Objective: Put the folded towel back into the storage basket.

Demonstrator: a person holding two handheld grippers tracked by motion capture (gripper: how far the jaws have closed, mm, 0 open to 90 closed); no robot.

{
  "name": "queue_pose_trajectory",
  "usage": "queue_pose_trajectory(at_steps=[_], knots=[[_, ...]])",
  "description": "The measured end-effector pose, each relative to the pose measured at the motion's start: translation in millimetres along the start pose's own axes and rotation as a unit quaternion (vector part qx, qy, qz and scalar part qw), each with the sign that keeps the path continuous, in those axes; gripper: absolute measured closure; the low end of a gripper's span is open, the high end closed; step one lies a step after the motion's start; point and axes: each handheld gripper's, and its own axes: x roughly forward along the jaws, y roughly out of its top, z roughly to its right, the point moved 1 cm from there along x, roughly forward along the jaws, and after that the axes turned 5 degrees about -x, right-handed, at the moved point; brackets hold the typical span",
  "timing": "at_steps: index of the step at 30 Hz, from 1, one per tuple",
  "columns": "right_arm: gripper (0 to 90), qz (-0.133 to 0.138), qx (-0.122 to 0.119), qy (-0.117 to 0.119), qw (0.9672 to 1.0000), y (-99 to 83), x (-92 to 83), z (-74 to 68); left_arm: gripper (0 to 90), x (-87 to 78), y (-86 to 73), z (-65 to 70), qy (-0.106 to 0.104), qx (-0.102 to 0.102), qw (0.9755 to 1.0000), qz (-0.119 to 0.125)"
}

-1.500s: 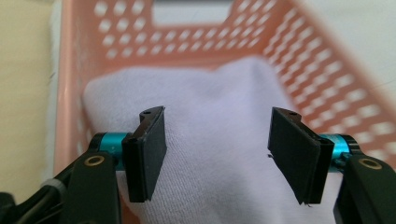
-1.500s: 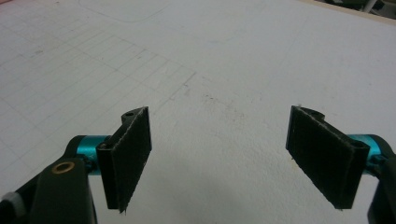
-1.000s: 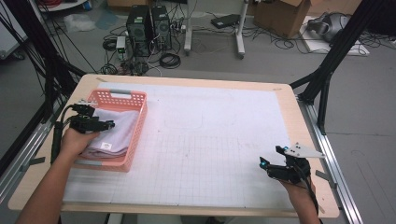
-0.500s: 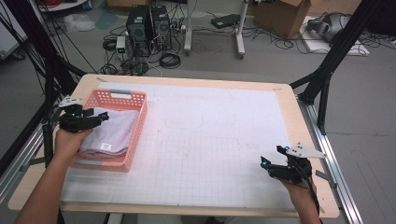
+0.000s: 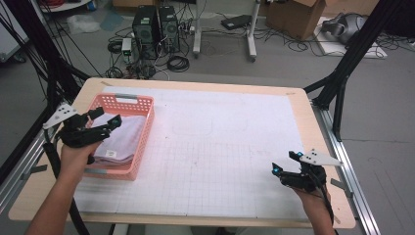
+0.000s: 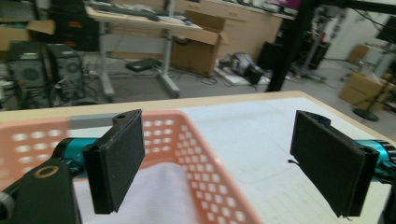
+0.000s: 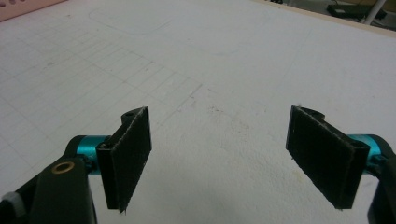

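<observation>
A pink plastic basket [image 5: 145,128] stands at the table's left, with a folded pale cloth [image 5: 121,137] lying inside it. My left gripper [image 5: 106,121] hovers over the basket's left rim, pointing across it. Its jaws have just been opening and stand wide, with nothing between them. Through them, in the left gripper view, I see my left gripper [image 6: 224,161] above the basket's wall [image 6: 187,140] and the cloth [image 6: 156,198]. My right gripper [image 5: 284,162] rests low near the table's front right corner. In the right gripper view my right gripper [image 7: 219,154] is open over the bare mat.
A white grid mat [image 5: 220,142] covers most of the wooden table [image 5: 303,105]. Metal rails run along both sides. Black frame posts [image 5: 342,73] rise at the table's corners. Computer towers [image 5: 155,27], cables and boxes lie on the floor beyond the far edge.
My left gripper has lifted off the cloth in the basket and drawn back toward the left rim, with its jaws now wider. The cloth stays in the basket. The right gripper has not moved.
</observation>
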Motion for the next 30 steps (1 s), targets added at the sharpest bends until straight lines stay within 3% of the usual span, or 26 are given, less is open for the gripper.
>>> queue_pose_trajectory(at_steps=[8,10,11,12,14,18,24,30], knots=[[21.0,0.009,-0.003,-0.004,0.9999,-0.3,-4.3,1.9,19.4,13.9,-5.1,47.5,-0.055,0.034,0.9979,-0.006],[21.0,0.011,-0.001,-0.005,0.9999,-0.5,-6.0,2.2,19.4,18.7,-9.5,59.9,-0.071,0.039,0.9966,-0.012],[21.0,0.013,-0.002,-0.006,0.9999,-0.6,-6.6,2.6,19.4,24.6,-16.7,72.3,-0.087,0.042,0.9951,-0.022],[21.0,0.013,-0.002,-0.006,0.9999,-0.6,-6.6,2.6,19.5,24.6,-16.7,72.3,-0.087,0.042,0.9951,-0.022],[20.9,0.021,0.007,-0.002,0.9998,-0.7,-8.5,3.1,19.6,30.2,-24.9,85.6,-0.101,0.042,0.9936,-0.028],[20.4,0.022,0.0,-0.004,0.9998,-0.9,-11.5,0.1,20.0,37.0,-39.2,107.7,-0.119,0.053,0.9908,-0.034],[20.2,0.023,-0.001,-0.007,0.9997,-1.5,-13.4,-0.2,20.1,47.8,-64.7,131.0,-0.136,0.06,0.9879,-0.043],[19.9,0.025,0.0,-0.012,0.9996,-2.6,-17.1,-0.5,20.6,55.0,-83.0,140.1,-0.143,0.066,0.9856,-0.063]])
